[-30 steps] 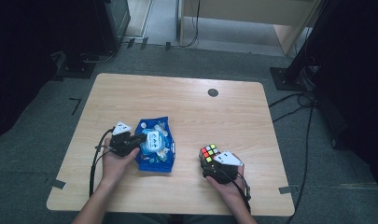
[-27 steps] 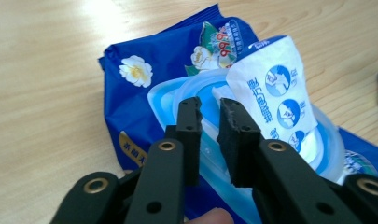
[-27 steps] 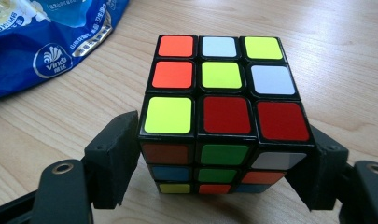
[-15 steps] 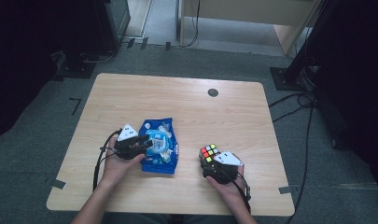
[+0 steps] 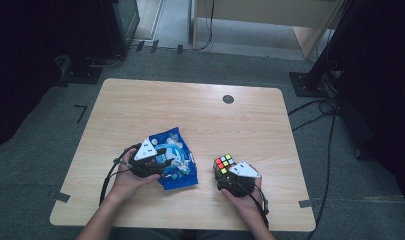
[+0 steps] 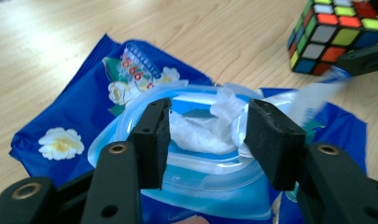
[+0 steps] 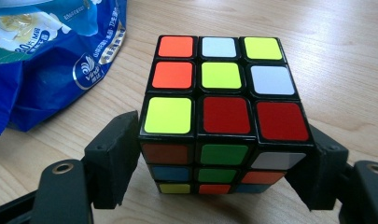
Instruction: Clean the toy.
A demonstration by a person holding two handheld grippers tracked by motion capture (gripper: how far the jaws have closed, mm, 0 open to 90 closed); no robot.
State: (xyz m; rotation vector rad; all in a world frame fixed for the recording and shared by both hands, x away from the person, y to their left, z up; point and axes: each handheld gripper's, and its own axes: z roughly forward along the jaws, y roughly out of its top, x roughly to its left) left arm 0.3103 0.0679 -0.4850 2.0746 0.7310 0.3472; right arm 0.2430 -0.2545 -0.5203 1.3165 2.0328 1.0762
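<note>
Two things in hand | wet-wipe pack (image 6: 79,121): blue, flower print, lid open, white wipe (image 6: 200,130) poking up, table's near left | left gripper (image 6: 207,133) jaws just opening, straddling wipe | right gripper (image 7: 224,158) clamps scrambled cube (image 7: 221,98), near right.

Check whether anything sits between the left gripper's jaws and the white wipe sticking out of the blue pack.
Nothing visible does. The left gripper has just been opening; its jaws flank the wipe above the wipe pack, lid flap aside.
</note>
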